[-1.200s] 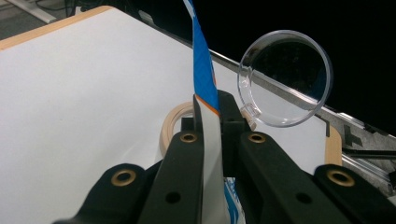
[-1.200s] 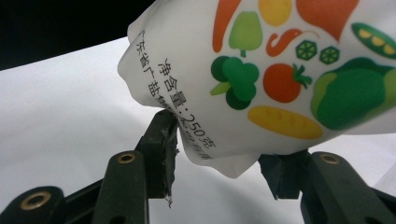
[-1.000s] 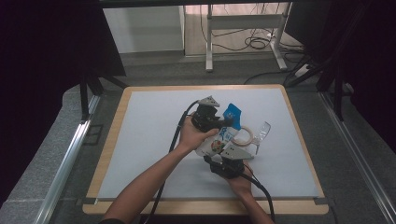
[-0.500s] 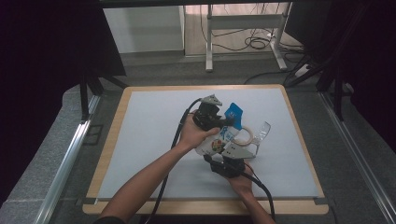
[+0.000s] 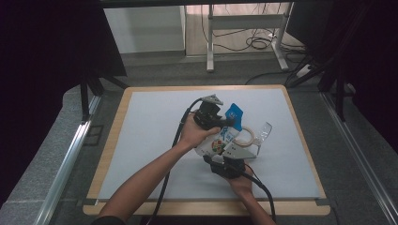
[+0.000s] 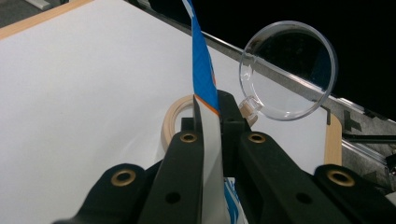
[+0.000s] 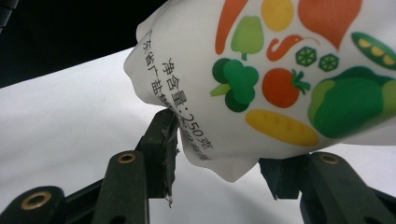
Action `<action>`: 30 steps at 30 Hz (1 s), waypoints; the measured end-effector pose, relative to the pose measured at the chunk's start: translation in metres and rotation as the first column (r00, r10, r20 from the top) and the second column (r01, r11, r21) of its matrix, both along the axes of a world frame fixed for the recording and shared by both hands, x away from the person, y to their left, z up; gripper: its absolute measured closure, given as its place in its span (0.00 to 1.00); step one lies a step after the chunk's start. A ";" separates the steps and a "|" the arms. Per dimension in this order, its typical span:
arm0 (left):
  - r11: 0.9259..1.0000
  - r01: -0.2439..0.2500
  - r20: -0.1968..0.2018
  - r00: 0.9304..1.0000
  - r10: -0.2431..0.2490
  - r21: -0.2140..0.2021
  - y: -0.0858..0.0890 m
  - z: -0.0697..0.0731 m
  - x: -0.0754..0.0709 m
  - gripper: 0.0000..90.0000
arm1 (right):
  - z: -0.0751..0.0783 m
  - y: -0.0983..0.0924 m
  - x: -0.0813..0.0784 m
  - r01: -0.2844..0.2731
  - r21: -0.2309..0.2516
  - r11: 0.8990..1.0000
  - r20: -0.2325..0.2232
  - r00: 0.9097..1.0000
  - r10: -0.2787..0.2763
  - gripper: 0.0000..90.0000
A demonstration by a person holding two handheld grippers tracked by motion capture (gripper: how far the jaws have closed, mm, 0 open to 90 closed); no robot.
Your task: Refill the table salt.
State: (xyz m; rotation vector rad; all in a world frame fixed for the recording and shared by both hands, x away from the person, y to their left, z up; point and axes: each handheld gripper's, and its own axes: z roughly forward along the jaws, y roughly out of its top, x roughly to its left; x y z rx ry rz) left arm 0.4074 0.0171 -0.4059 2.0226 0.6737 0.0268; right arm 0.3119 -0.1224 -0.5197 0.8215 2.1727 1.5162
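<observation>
Pouch [image 5: 220, 140] is held off the mat [image 5: 150, 140] between both grippers, near the tape ring [image 5: 245, 136] and clear lid [image 6: 288, 70]. Left gripper [image 6: 211, 123] is clamped on its blue top edge; right gripper [image 7: 219, 154] pinches the bottom. Step looks like holding it taut; next, you likely pull or tear the top, keeping the lower grip firm.

The bag [image 7: 280, 84] is showing smooth, slightly glossy plastic film with printed vegetables. The round lid [image 6: 288, 70] is looking like clear glossy plastic. The bench [image 5: 155, 136] is wearing matt white sheet, edged in pale wood.
</observation>
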 end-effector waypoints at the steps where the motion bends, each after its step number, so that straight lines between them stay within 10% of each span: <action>1: 1.000 0.004 -0.002 1.000 -0.004 0.007 0.000 0.000 0.001 1.00 | 0.000 0.000 0.000 0.000 0.001 1.000 -0.003 1.000 0.000 0.58; 30: 0.987 0.058 -0.043 0.998 -0.052 0.150 -0.017 0.014 0.013 1.00 | 0.005 -0.004 0.001 -0.003 0.090 0.996 -0.050 0.999 0.007 0.58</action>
